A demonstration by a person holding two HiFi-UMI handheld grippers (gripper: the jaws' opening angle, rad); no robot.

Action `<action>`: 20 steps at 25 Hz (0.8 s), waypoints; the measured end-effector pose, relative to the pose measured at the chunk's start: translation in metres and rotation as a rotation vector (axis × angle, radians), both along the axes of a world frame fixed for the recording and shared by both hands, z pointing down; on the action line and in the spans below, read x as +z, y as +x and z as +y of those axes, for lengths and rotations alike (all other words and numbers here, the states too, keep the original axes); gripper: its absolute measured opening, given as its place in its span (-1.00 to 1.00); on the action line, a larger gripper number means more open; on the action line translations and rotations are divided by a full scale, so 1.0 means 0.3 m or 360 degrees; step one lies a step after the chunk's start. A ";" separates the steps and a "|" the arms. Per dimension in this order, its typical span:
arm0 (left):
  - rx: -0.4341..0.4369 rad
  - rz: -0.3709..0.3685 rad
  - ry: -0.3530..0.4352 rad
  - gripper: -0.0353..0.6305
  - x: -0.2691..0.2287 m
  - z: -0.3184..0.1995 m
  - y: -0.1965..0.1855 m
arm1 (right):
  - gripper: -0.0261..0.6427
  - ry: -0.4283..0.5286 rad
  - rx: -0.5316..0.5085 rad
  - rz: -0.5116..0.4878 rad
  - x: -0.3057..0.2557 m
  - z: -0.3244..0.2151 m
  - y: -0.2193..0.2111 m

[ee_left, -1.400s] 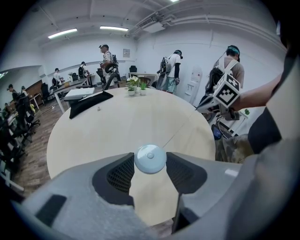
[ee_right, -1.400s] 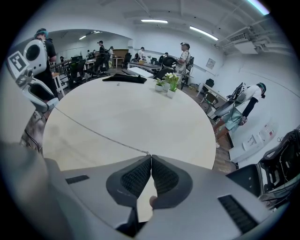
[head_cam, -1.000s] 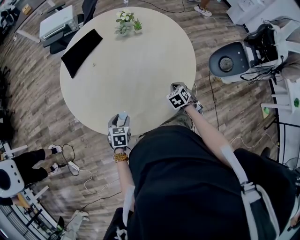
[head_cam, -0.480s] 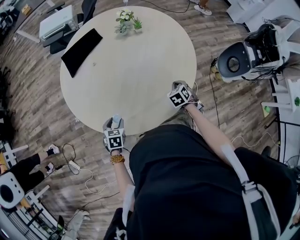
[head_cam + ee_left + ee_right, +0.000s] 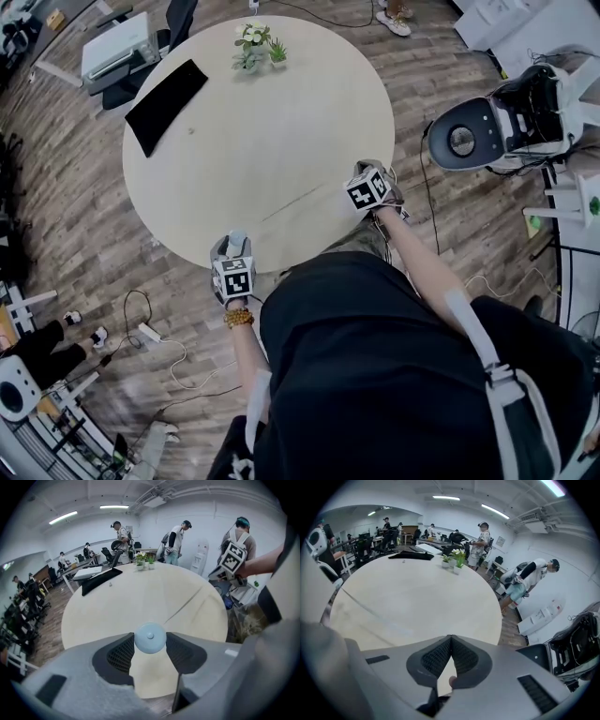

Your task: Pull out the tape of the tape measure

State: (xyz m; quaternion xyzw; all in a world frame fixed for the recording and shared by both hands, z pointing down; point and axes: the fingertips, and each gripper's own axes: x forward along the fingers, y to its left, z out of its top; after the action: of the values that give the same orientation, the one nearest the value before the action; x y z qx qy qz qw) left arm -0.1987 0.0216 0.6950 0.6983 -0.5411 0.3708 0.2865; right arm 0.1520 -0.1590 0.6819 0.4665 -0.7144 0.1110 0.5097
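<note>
Fingers (image 5: 117,654) of the left gripper (image 5: 150,641) clamp the round pale-blue tape measure (image 5: 150,637) over the near rim of the worktop (image 5: 272,122). Fingers (image 5: 436,656) of the right gripper (image 5: 450,641) are pressed together, apparently on the end of the tape (image 5: 292,203), at the worktop's right rim. The thin tape spans the worktop's near-right part between them. Risks: the tape end may slip from the narrow pinch and whip back, or the smooth round case may twist out of its grip. Farther across the worktop, a black mat (image 5: 166,92) and potted plant (image 5: 258,45) lie well apart from the tape.
</note>
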 end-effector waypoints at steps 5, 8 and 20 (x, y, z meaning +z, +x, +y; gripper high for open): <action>-0.0078 -0.0037 -0.0048 -0.23 0.013 0.053 -0.117 | -0.92 0.0019 0.0097 0.0020 -0.017 -0.025 0.113; -0.0138 0.0005 -0.0062 -0.23 0.016 0.072 -0.158 | -0.92 0.0030 0.0119 -0.0006 -0.020 -0.024 0.121; 0.0026 0.0098 0.0185 -0.23 -0.188 -0.113 -0.019 | -0.91 0.0072 -0.0139 -0.0189 -0.051 0.019 -0.130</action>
State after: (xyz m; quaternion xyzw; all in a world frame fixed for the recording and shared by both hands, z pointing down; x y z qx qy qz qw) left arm -0.2043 -0.0122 0.6386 0.7291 -0.5471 0.3194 0.2589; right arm 0.1130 -0.1532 0.6666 0.4389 -0.7653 0.1000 0.4601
